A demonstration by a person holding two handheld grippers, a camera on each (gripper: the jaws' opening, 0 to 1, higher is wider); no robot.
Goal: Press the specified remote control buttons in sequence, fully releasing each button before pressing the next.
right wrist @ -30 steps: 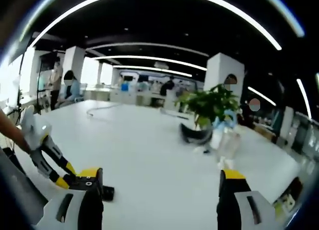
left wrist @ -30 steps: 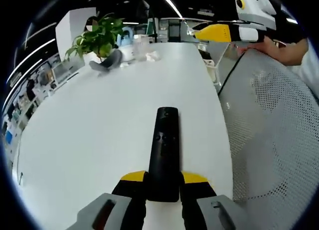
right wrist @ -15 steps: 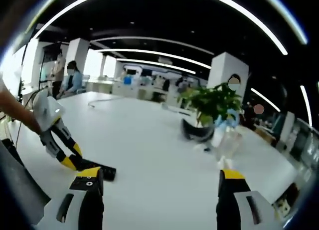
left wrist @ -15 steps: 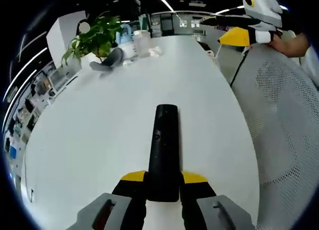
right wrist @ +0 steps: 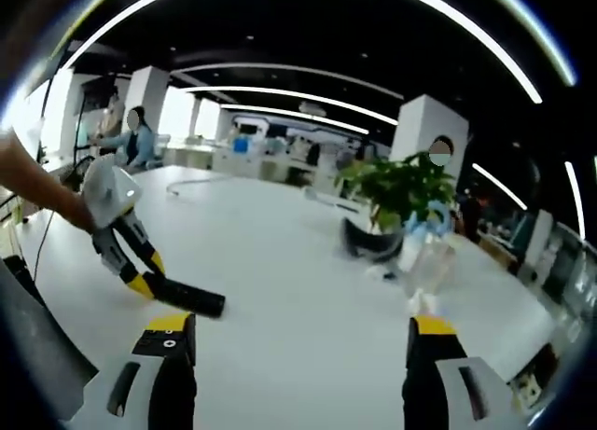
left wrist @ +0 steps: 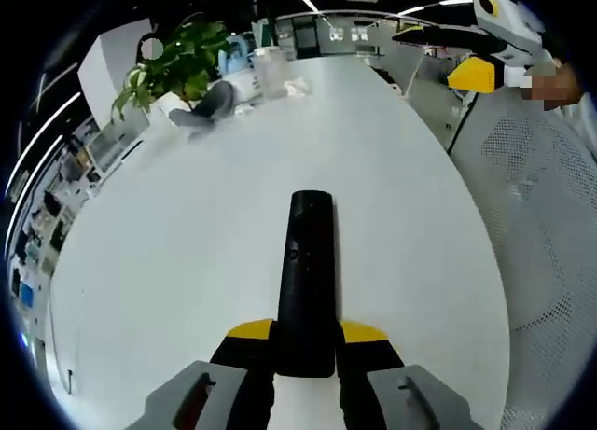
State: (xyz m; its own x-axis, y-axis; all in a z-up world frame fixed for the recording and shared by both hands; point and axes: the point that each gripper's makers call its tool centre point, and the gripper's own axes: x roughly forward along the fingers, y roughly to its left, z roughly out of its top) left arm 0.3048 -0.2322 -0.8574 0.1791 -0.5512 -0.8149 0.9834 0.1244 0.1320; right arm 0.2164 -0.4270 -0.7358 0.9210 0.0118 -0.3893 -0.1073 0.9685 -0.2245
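While the left gripper [left wrist: 306, 341] grips the near end of the black remote control [left wrist: 307, 267] between its yellow-tipped fingers [left wrist: 248, 330], the long body of the remote runs straight up the middle of the left gripper view, with its button face turned up toward the camera. Holding it by the tail looks deliberate: it leaves the small buttons in the upper half uncovered and gives the other tool a steady target over the white tabletop [left wrist: 177, 225].

In the right gripper view the same remote [right wrist: 185, 298] shows at lower left, slanting out from the left gripper [right wrist: 140, 285], and whether it rests on the tabletop [right wrist: 298, 290] or is held just above it is hard to tell. The right gripper [right wrist: 294, 346] has its fingers [right wrist: 172, 335] spread wide with nothing between them, pointing across the tabletop rather than at the remote. Seen in the upper right of the left gripper view, the right gripper [left wrist: 471, 52] sits well apart from the remote, beyond the tabletop's edge near a white mesh chair [left wrist: 546, 225].

My judgement is that no button is being pressed at this moment, and the pressing tool must come in over the remote first.

A potted plant [left wrist: 173, 66] and a clear container [left wrist: 270, 71] stand at the tabletop's far end, well away from the work.
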